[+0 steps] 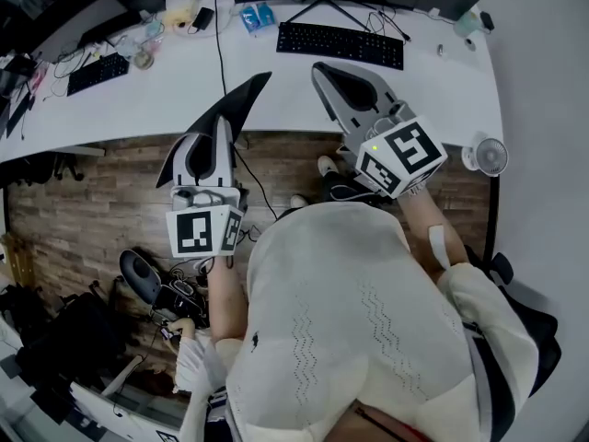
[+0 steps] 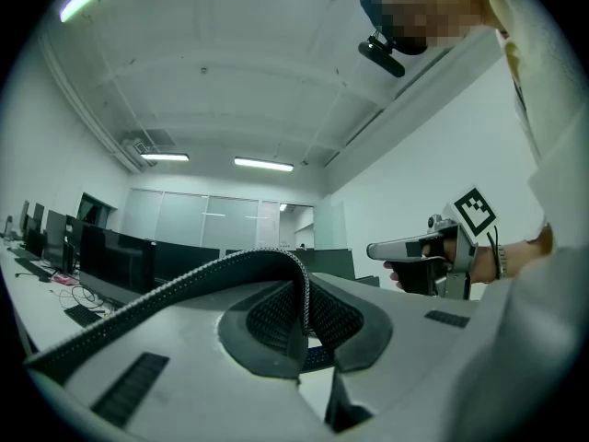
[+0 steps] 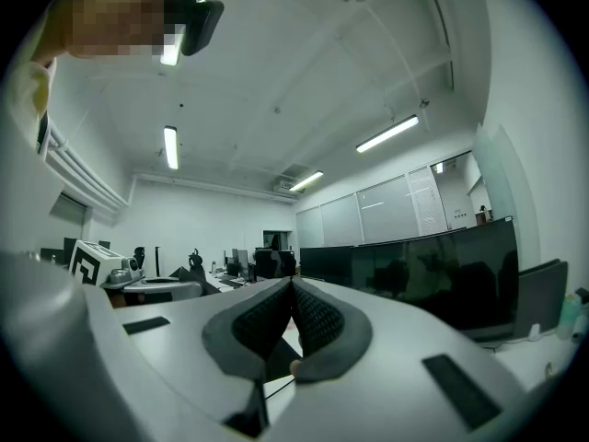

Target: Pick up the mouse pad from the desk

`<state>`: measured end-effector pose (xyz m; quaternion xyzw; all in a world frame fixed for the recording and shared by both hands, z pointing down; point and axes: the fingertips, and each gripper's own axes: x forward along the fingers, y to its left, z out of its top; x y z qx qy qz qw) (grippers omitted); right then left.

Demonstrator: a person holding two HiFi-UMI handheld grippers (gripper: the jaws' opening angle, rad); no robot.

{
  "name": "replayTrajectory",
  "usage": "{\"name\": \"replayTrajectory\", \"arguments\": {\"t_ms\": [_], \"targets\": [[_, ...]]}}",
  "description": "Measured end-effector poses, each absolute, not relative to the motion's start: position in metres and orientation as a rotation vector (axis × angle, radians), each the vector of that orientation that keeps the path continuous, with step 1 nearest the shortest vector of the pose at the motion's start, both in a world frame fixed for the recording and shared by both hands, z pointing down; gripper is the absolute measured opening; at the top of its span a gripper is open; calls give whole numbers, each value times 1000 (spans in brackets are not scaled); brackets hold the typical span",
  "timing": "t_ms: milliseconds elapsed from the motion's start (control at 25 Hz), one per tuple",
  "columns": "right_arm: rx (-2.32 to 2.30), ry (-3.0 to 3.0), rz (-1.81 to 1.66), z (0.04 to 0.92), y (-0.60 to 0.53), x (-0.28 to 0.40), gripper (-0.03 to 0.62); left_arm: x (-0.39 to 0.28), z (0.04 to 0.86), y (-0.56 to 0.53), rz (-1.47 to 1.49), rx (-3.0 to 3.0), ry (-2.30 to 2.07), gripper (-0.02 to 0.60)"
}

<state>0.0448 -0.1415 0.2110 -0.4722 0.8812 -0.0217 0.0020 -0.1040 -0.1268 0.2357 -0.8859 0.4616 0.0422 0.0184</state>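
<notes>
The black mouse pad (image 1: 241,104) is off the white desk (image 1: 175,95), standing on edge in my left gripper (image 1: 221,129), which is shut on it. In the left gripper view the pad's (image 2: 175,288) thin edge arches out of the closed pads (image 2: 276,325) and runs off to the left. My right gripper (image 1: 322,72) hovers over the desk's front edge to the right, jaws together with nothing between them. In the right gripper view its ribbed pads (image 3: 317,316) meet at the tips. Both grippers point level.
A black keyboard (image 1: 340,42) lies on the desk beyond the right gripper, another keyboard (image 1: 97,72) at far left. Cables and small items crowd the desk's back. A small white fan (image 1: 488,157) stands at the right. Bags and a chair base (image 1: 147,279) sit on the wooden floor.
</notes>
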Motion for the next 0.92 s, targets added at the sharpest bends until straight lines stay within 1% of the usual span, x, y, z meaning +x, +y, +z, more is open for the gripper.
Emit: {"name": "replayTrajectory", "arguments": {"t_ms": [920], "targets": [[-1424,2793,-21,210,-133,44,2,-98,239,-122,100,-2739,1423,23]]}}
